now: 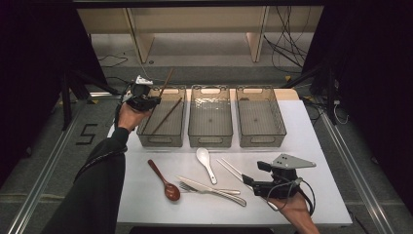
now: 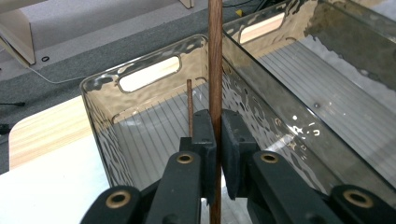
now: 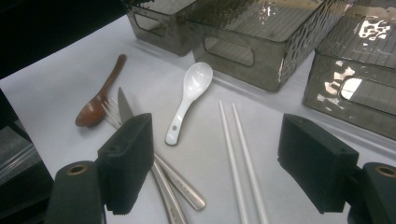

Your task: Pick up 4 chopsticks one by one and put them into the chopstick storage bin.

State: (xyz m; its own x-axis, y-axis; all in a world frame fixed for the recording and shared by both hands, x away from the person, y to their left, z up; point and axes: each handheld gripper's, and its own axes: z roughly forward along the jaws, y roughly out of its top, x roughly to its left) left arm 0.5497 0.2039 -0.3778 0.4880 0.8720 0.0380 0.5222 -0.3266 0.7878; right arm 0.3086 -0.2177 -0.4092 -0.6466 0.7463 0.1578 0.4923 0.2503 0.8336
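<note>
Chopstick (image 2: 215, 60) clamped between left gripper (image 2: 218, 140) fingers, over left bin (image 2: 100, 100) | second chopstick (image 2: 189, 105) lay just beyond fingertips | right gripper (image 3: 215, 158) fingers apart above white chopsticks (image 3: 238, 154) | advice: lower parallel before release.

The person's left arm, in a dark sleeve, stretches forward at the left of the high view, the hand (image 1: 127, 116) wrapped around the black left gripper (image 1: 157, 101); in the left gripper view its jaws stand nearly together. The bare right hand (image 1: 297, 210) holds the black right gripper (image 1: 247, 181) low, topped by a grey three-cornered plate, jaws spread wide apart.
</note>
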